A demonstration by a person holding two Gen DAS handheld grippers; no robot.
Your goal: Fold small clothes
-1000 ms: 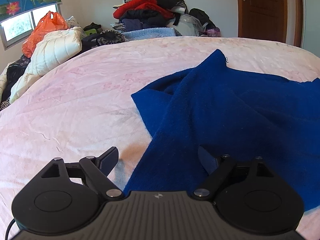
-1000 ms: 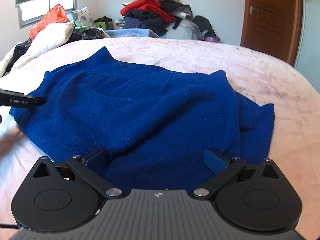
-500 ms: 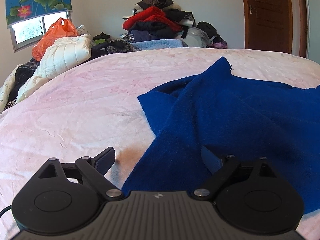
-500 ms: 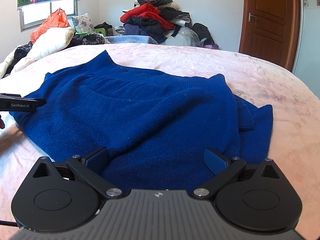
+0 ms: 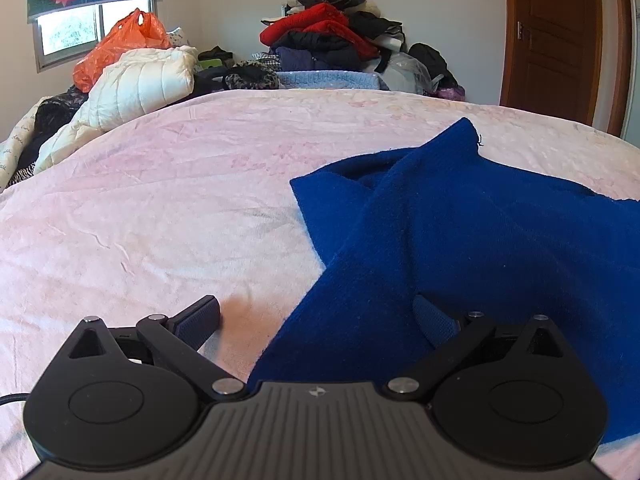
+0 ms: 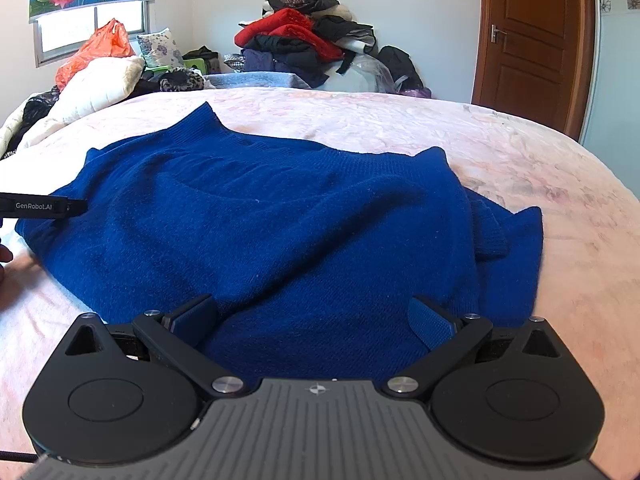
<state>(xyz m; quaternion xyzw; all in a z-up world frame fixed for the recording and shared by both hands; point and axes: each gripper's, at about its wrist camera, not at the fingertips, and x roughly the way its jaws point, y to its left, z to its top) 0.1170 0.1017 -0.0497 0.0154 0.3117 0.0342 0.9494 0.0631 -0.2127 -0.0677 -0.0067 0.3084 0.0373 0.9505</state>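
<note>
We hold both grippers just above the near hem of the blue sweater (image 6: 280, 216), which lies spread on the pink bedspread (image 5: 140, 220). The left gripper (image 5: 316, 316) and right gripper (image 6: 314, 314) have jaws apart, probably poised to pinch the hem for folding.

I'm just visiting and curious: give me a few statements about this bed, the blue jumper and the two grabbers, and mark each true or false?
1. The blue sweater lies on the pink bedspread. True.
2. The left gripper is clamped on the sweater. False: its jaws are open, holding nothing.
3. The right gripper is open above the sweater. True.
4. The orange bag sits by the door. False: it is by the window.
5. The sweater is neatly folded. False: it lies spread and rumpled.
</note>
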